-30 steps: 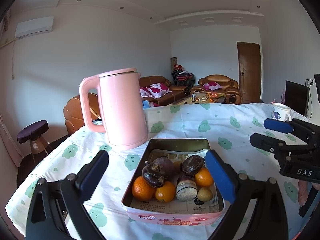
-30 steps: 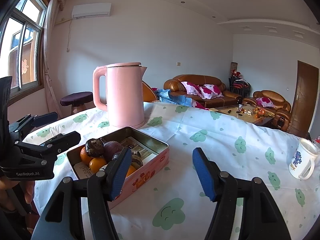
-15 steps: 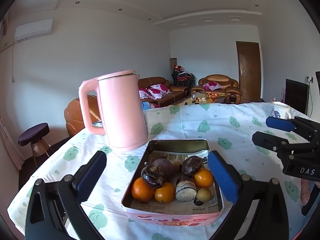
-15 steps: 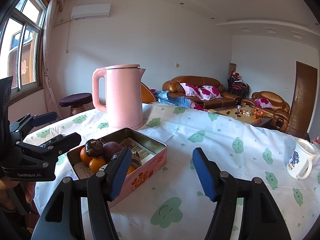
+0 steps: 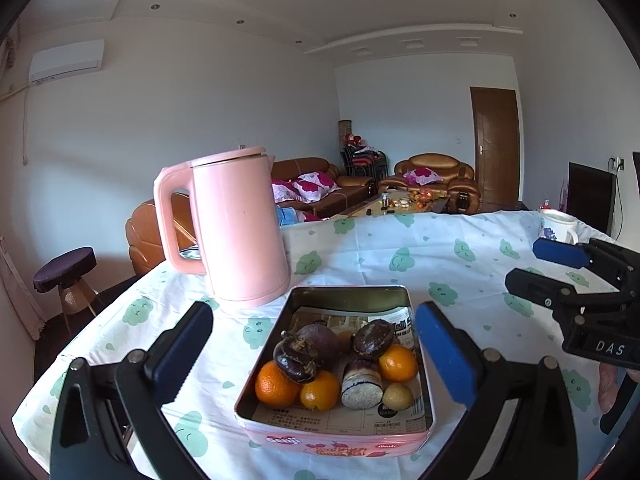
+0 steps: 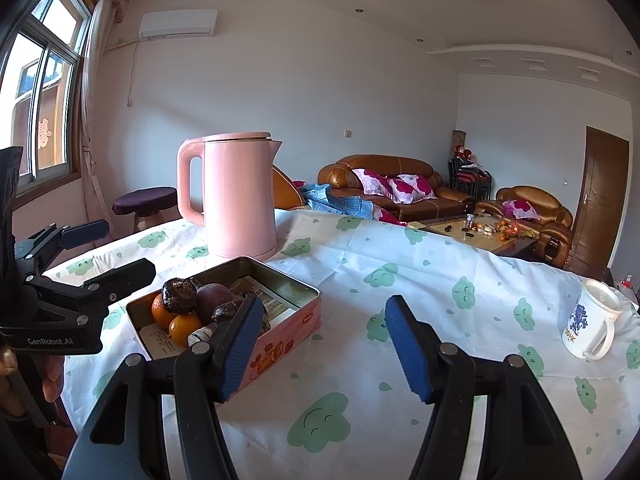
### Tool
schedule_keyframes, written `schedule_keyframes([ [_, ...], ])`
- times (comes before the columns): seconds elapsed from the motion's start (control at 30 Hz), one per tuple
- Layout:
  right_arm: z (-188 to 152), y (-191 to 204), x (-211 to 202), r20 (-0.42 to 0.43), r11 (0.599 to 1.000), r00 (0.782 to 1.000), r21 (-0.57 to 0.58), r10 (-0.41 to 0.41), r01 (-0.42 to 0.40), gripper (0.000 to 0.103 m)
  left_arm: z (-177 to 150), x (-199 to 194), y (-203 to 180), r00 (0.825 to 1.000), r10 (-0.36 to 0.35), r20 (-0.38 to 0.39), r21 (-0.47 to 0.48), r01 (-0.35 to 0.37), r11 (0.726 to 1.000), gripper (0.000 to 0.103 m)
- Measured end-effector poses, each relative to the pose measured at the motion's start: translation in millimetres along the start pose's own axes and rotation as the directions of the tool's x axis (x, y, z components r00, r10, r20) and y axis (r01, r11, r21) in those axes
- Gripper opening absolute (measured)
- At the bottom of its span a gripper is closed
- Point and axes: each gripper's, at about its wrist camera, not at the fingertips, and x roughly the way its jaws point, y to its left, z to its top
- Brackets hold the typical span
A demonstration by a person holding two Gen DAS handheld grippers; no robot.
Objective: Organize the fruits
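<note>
Left gripper (image 5: pixel 314 354) jaws spread wide, empty, framing the fruit tin (image 5: pixel 336 436) at lower centre of the left view. Right gripper (image 6: pixel 322 350) jaws parted, empty, over bare surface (image 6: pixel 420 272); tin sits lower left there, its left finger (image 6: pixel 240 344) hiding some fruit (image 5: pixel 320 360). Dark fruits hard to identify.

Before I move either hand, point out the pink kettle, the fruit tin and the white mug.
pink kettle (image 5: pixel 240 232), left wrist view, front of its body.
fruit tin (image 5: pixel 340 442), left wrist view, near pink wall.
white mug (image 6: pixel 586 322), right wrist view, its printed side.
</note>
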Motion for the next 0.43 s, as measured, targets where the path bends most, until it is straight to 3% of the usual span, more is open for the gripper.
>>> schedule_keyframes([
  [0.43,-5.5,-8.3,0.7,-0.018,1.0,1.0,0.002,-0.017,0.017,0.065,-2.7,5.0,-4.7,1.0,0.003,-0.012,0.013,-0.003,1.0,0.103],
])
